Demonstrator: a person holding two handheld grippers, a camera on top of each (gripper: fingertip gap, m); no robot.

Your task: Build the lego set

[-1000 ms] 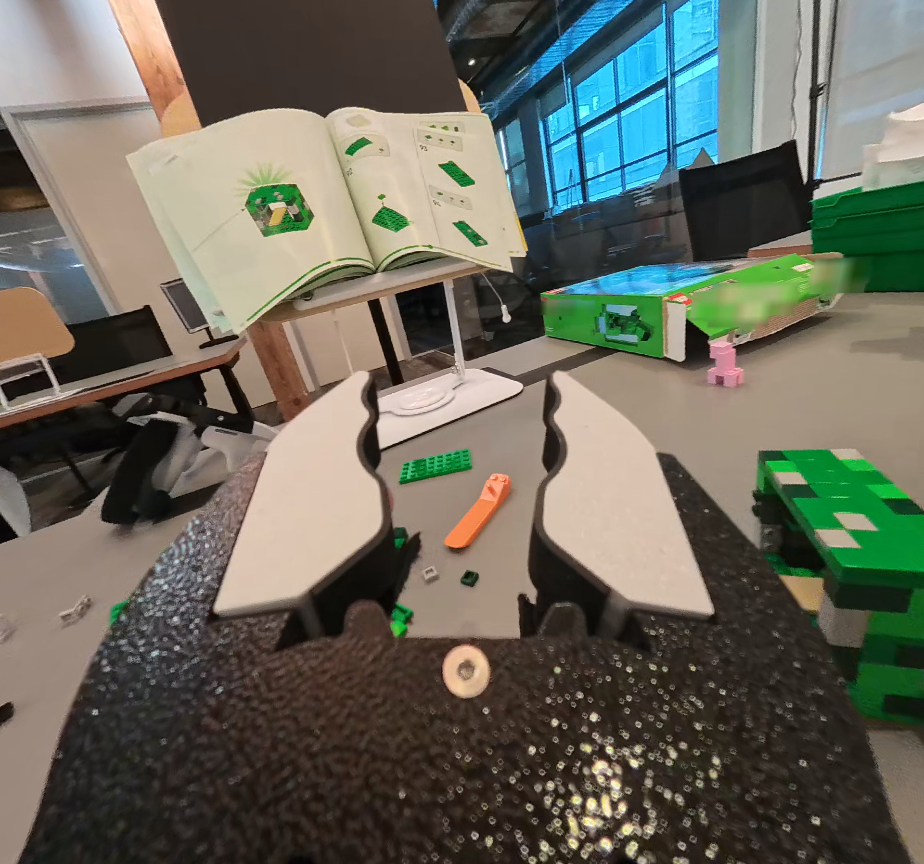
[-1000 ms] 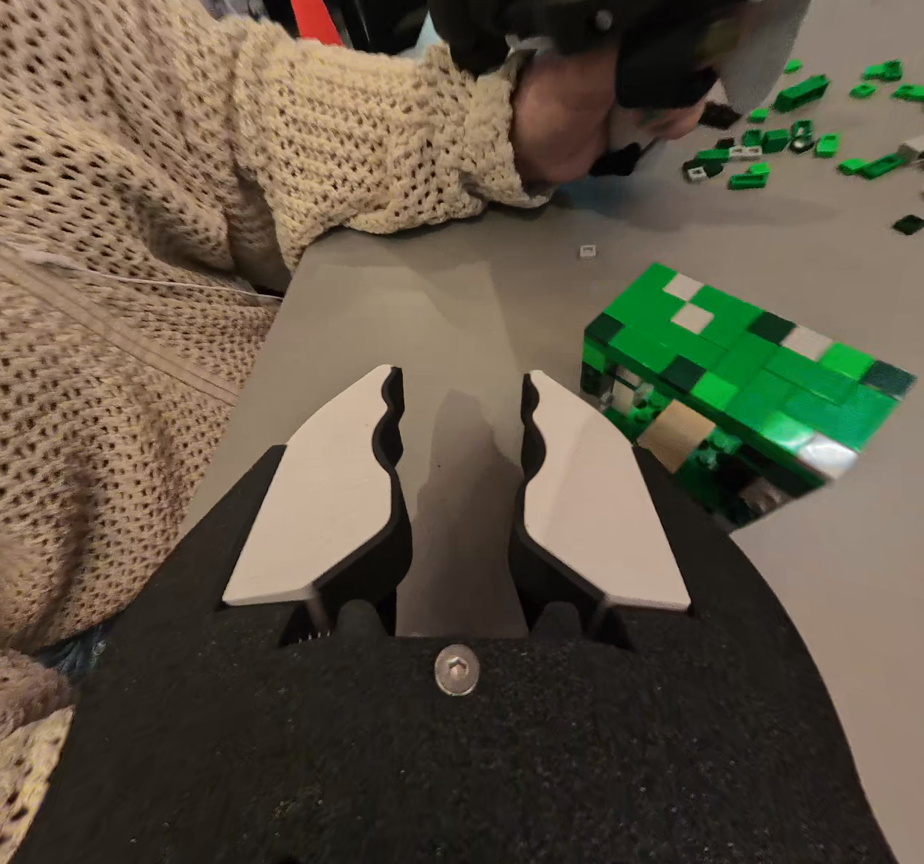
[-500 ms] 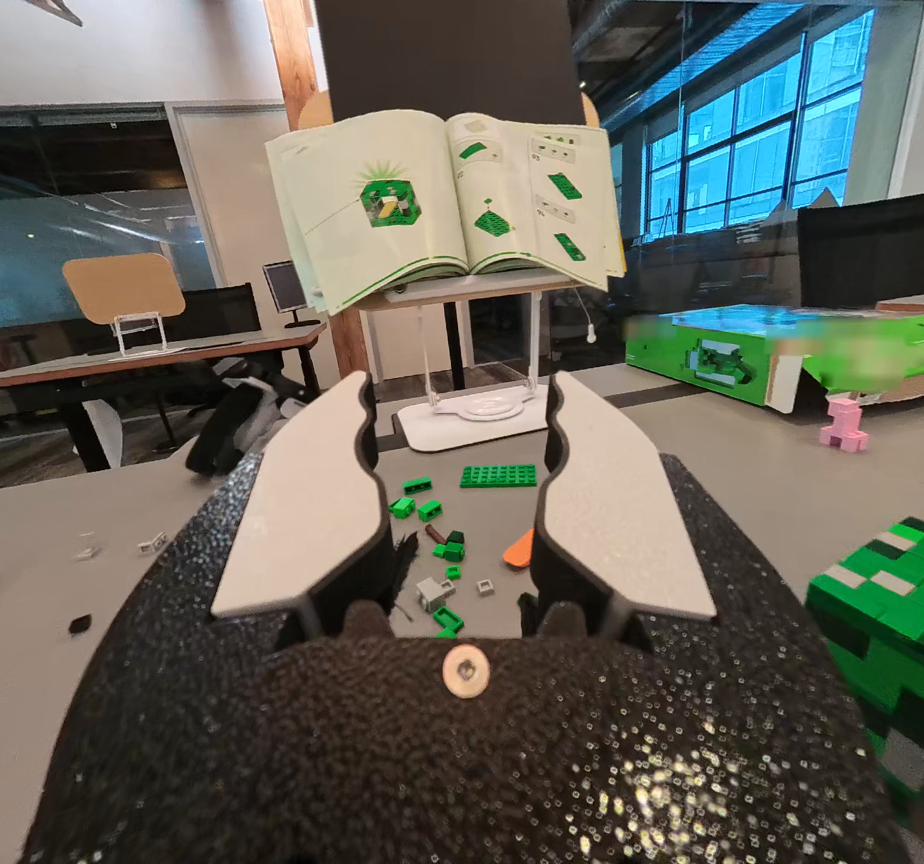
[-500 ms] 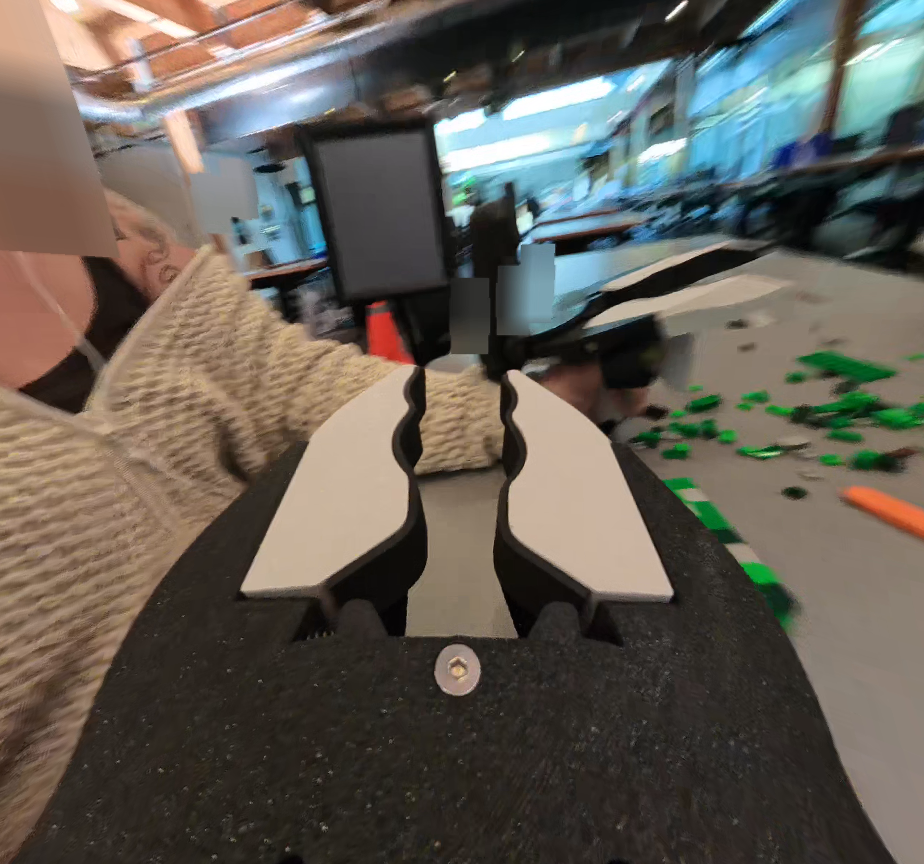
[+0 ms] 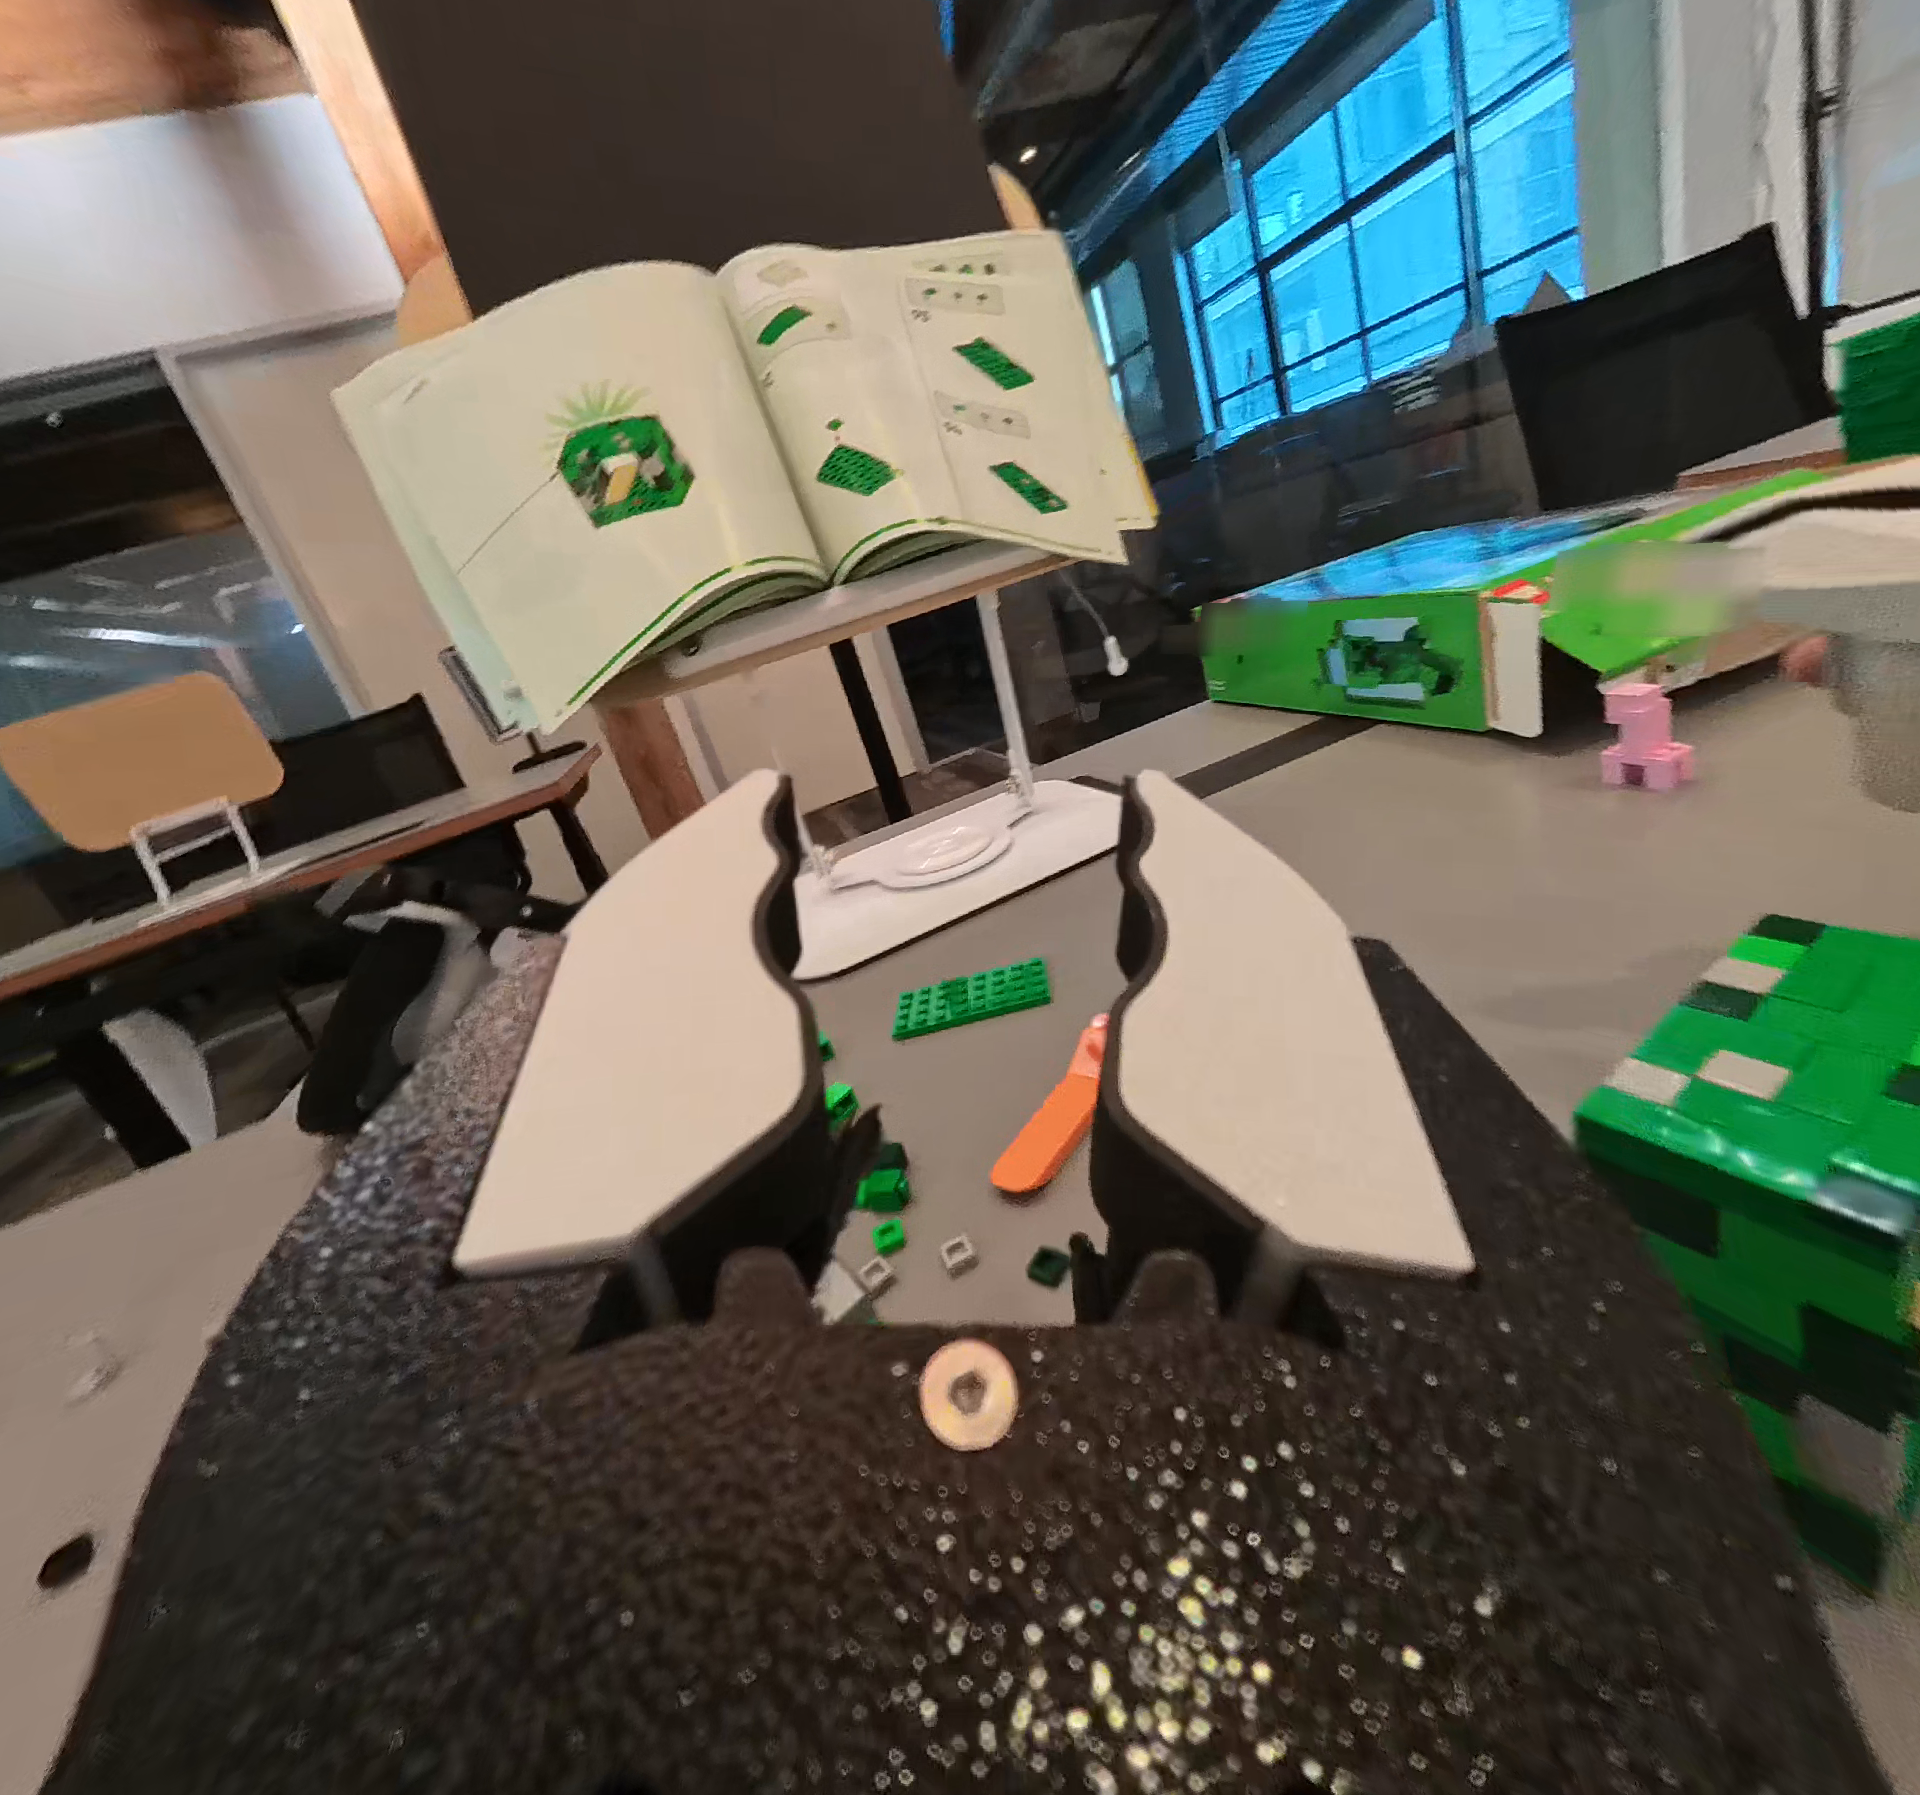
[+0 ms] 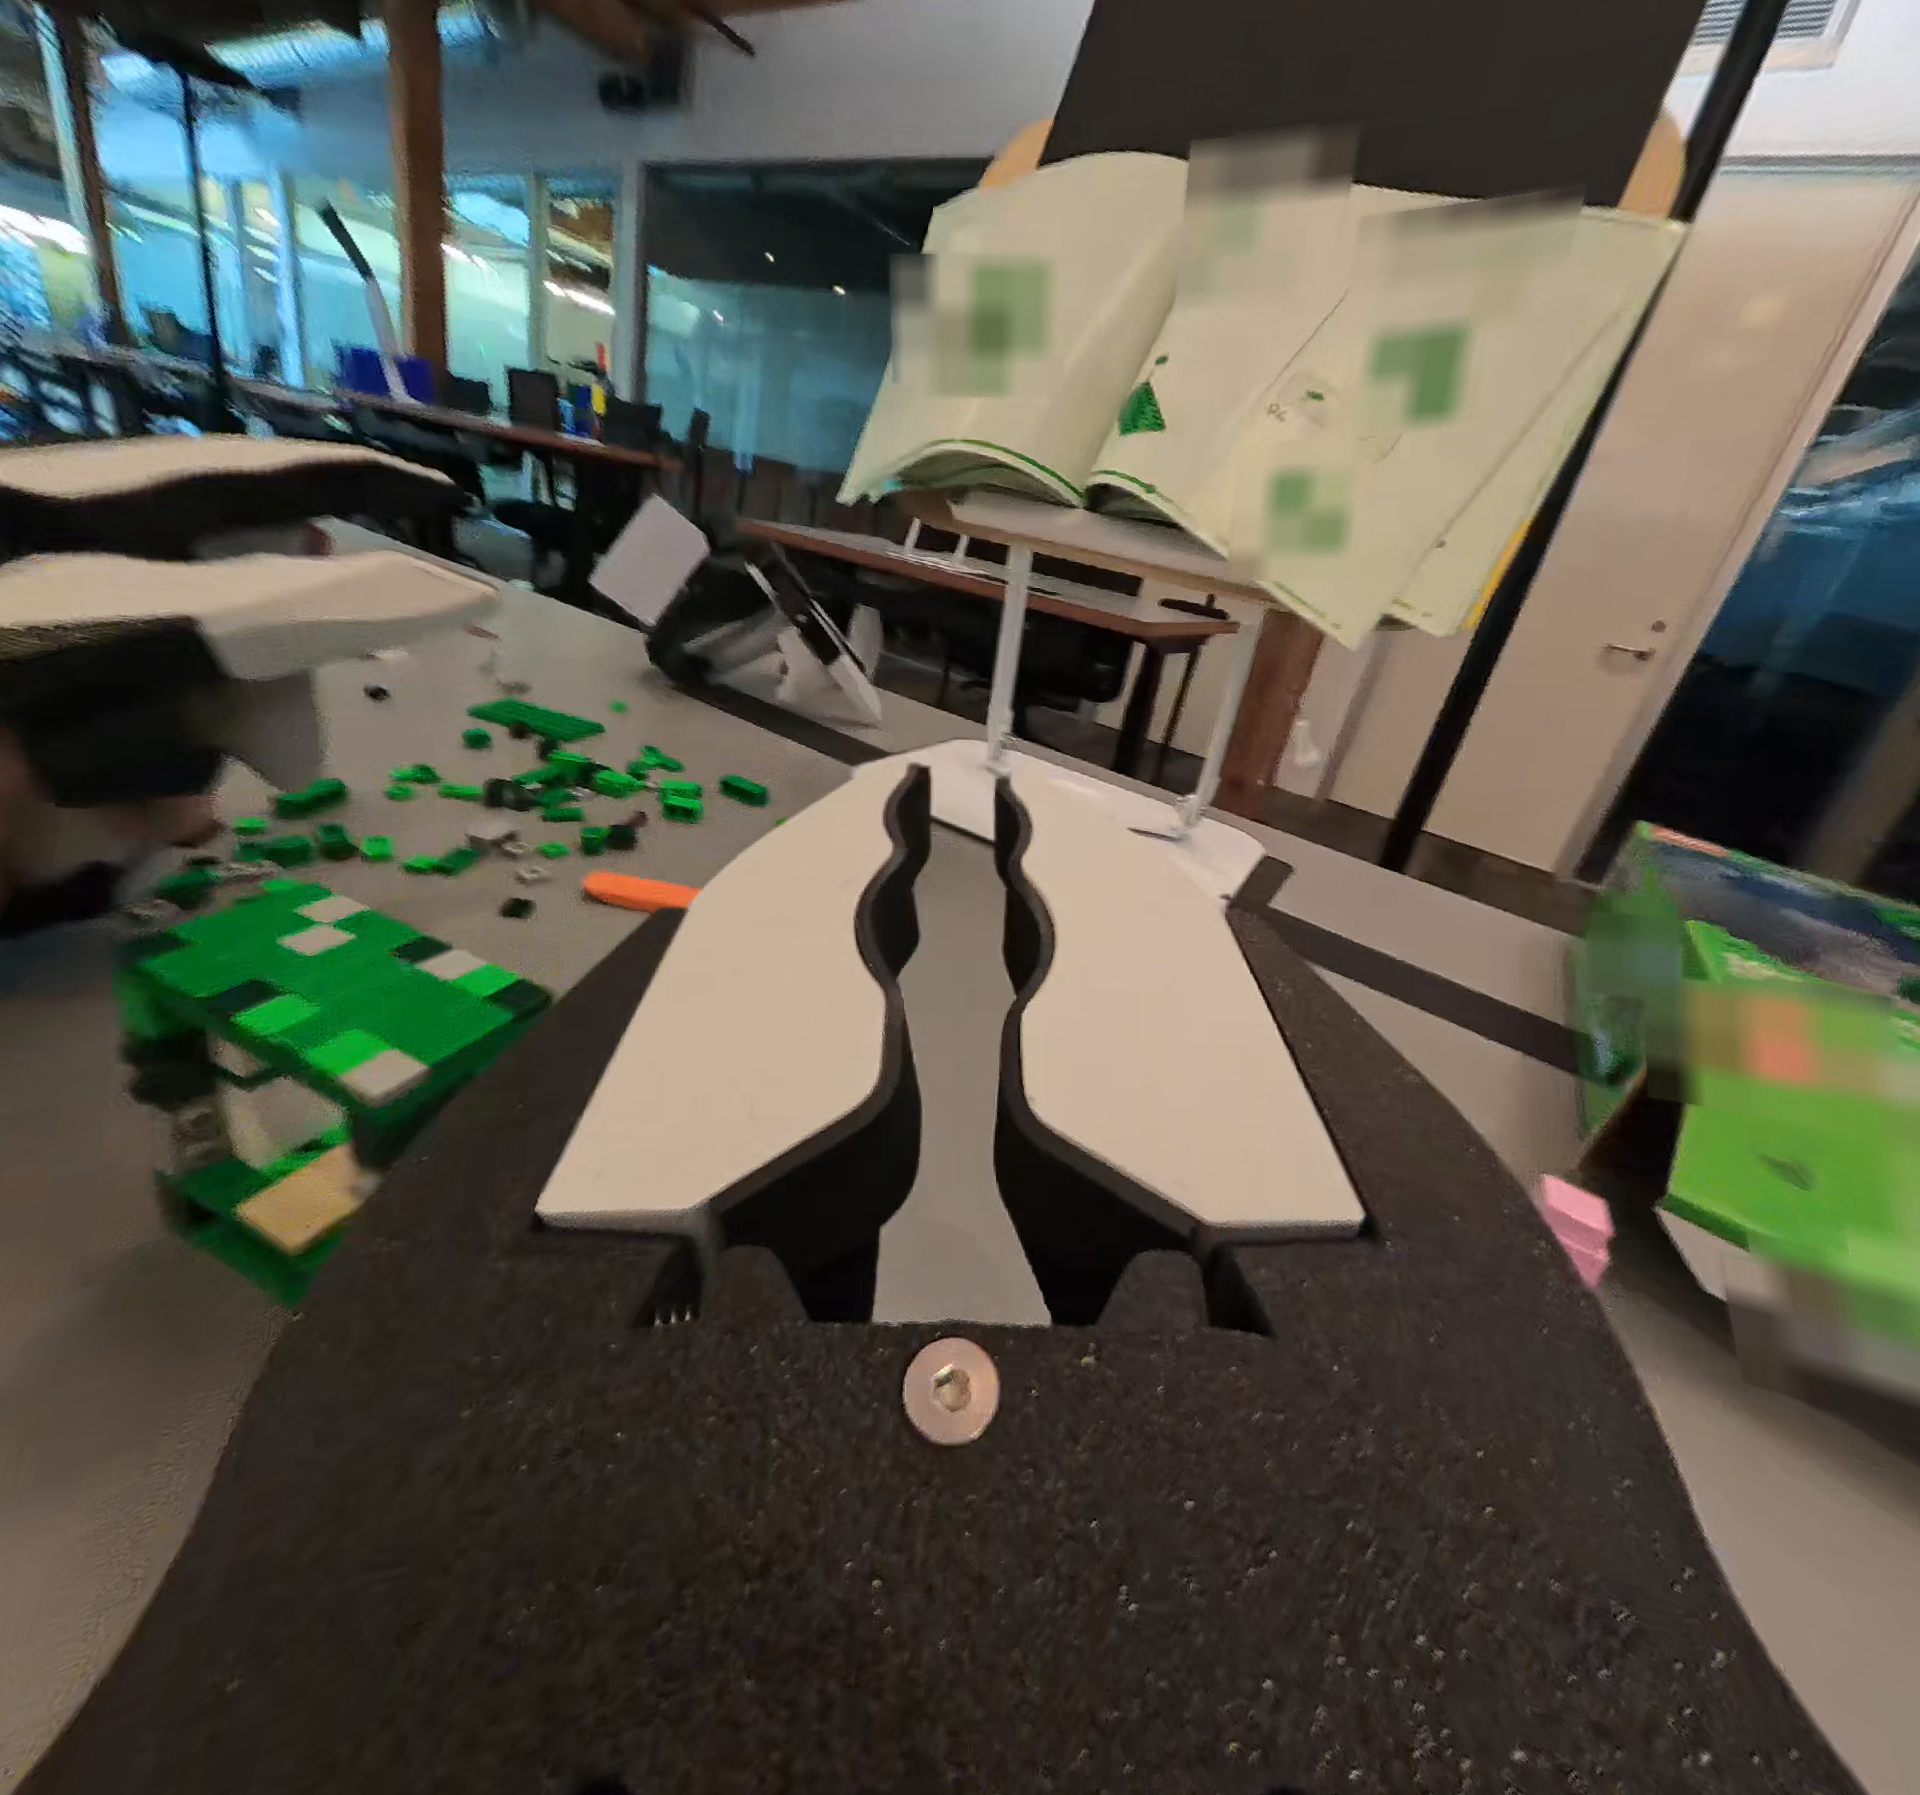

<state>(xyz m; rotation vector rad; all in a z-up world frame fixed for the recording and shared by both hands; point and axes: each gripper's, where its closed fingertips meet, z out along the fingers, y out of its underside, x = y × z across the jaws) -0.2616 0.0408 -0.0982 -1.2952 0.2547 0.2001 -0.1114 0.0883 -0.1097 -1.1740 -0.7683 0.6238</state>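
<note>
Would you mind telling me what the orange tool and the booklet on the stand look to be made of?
The orange tool looks like moulded plastic: one even colour, smooth, with a soft sheen. The booklet looks like thin printed paper, matte, its open pages curving and stacked at the edges.

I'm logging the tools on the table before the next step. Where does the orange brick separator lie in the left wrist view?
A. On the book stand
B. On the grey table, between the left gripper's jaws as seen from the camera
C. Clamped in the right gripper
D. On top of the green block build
B: the orange brick separator lies flat on the grey table, seen in the gap of the open left gripper, near the flat green plate.
</note>
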